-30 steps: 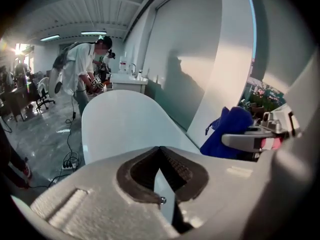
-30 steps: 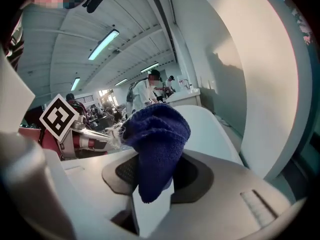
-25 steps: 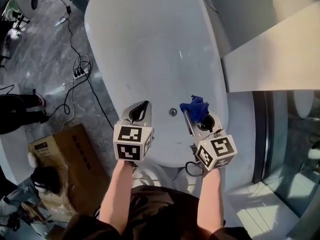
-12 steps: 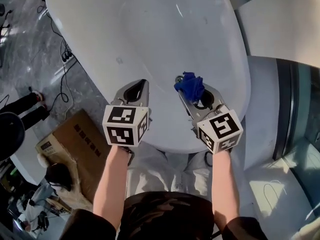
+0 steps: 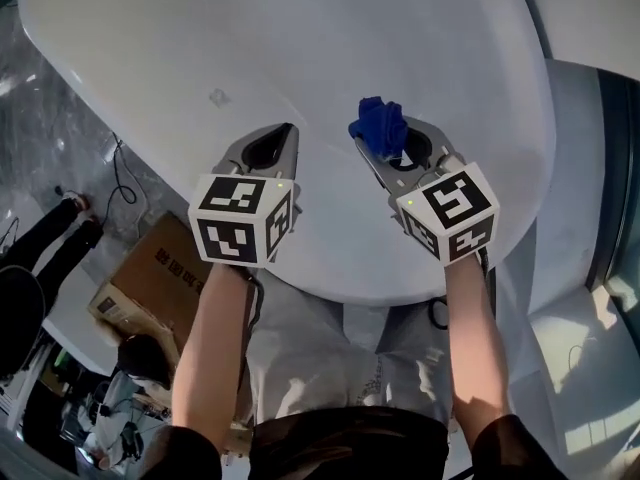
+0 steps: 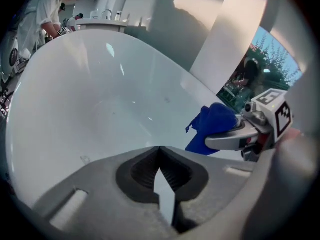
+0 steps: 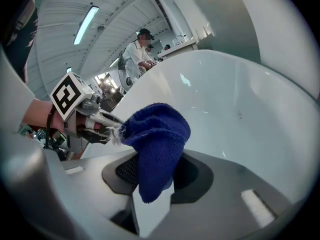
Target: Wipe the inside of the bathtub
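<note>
A white oval bathtub (image 5: 300,38) fills the upper head view; its smooth inner wall (image 6: 90,99) curves away in both gripper views. My right gripper (image 5: 385,146) is shut on a bunched dark blue cloth (image 5: 379,122), which hangs between its jaws (image 7: 156,149) over the tub's near end. My left gripper (image 5: 270,148) hovers beside it to the left, jaws closed together with nothing in them. From the left gripper view the blue cloth (image 6: 212,126) and the right gripper show at the right.
A cardboard box (image 5: 150,283) sits on the grey floor left of the tub, with cables (image 5: 115,173) nearby. A person in white (image 7: 137,54) stands past the tub's far end. A white ledge (image 5: 600,13) runs along the right.
Both grippers have moved forward over the tub's near end, the cloth still in the right one. The head view has shifted so the tub fills more of the top.
</note>
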